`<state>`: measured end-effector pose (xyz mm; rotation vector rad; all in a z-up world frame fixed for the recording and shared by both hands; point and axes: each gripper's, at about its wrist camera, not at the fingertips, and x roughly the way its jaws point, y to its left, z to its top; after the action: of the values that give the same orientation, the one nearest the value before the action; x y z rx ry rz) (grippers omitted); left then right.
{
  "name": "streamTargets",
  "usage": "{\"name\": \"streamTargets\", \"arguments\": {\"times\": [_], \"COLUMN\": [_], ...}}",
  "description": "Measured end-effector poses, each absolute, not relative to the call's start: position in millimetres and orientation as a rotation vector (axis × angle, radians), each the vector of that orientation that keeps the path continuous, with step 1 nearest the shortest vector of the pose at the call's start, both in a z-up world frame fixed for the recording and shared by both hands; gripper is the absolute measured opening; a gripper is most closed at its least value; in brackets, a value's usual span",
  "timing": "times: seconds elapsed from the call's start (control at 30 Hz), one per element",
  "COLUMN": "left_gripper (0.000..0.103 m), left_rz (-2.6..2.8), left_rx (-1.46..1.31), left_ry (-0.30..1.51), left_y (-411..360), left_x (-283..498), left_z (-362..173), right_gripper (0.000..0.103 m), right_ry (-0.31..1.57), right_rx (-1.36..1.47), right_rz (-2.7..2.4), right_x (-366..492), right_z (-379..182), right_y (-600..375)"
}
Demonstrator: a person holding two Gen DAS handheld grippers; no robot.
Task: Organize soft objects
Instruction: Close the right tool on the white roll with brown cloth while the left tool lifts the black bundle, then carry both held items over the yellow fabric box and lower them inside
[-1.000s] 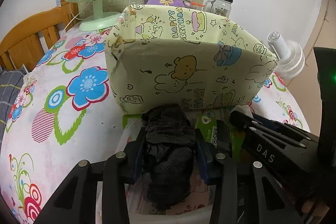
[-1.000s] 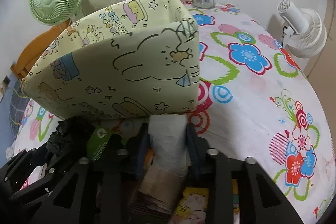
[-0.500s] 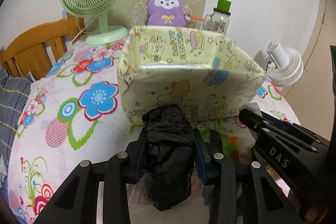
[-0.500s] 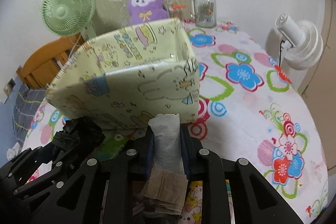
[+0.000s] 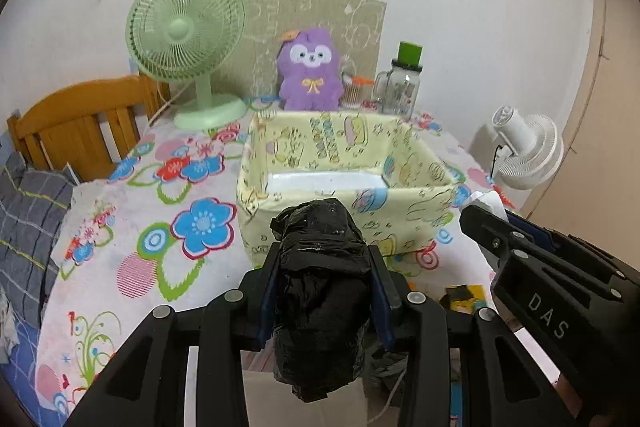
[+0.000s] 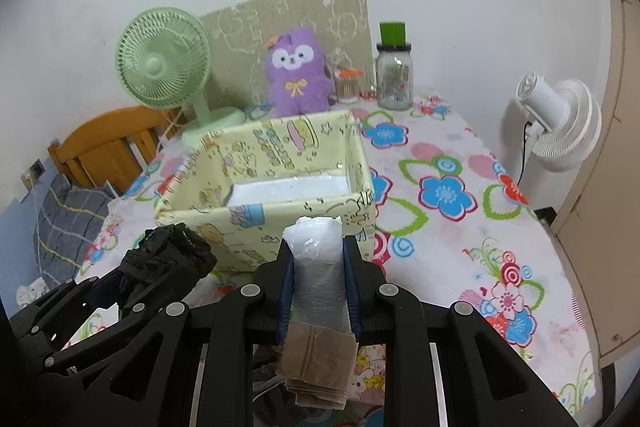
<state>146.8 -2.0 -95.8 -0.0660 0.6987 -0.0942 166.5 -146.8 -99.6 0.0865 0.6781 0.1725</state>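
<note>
Nearest the cameras, each gripper carries a soft bundle. The left gripper (image 5: 324, 291) has its jaws clamped on a roll of black plastic bags (image 5: 320, 291), which sticks out past the fingertips and hangs down behind them. The right gripper (image 6: 318, 283) has its jaws clamped on a roll of clear plastic bags (image 6: 316, 267); below it lies a folded tan piece (image 6: 316, 367), and whether that is gripped too cannot be told. The two grippers are side by side, both raised above the near edge of the table (image 6: 440, 267), and more small things lie on the flowered cloth under them, mostly hidden.

Just beyond the fingertips stands the yellow cartoon-print box (image 5: 344, 179), open at the top, its pale floor bare as far as it shows. Both rolls sit short of its near wall, not yet over the opening.

This looks like the carrying step: both items are picked up and are on their way to the box. The next move calls for bringing each roll forward over the near wall, lowering it inside and only then parting the jaws.

At the far edge stand a green fan (image 5: 186, 55), a purple plush toy (image 5: 310, 71) and a glass jar (image 5: 402, 85).
</note>
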Motion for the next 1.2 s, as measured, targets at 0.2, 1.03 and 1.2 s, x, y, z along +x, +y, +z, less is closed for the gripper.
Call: {"name": "streamTargets", "arguments": {"times": [0.2,1.03,1.2], "left_gripper": [0.04,0.04,0.04], "left_rz": [-0.098,-0.096,-0.081], "left_rx": [-0.059,-0.031,-0.03], "left_ry": [0.648,0.513,0.511], "left_y": [-6,-16,-13], "left_x": [129,82,90], "left_z": [-75,-23,-20], "right_gripper": [0.025,0.026,0.026], "right_ry": [0.632,0.486,0.485], "right_rx": [0.083,0.075,0.072], "right_rz": [0.175,0.201,0.211], "right_x": [146,91,98], "right_z": [-78,-18,-16], "right_y": [-149,-153,-150]}}
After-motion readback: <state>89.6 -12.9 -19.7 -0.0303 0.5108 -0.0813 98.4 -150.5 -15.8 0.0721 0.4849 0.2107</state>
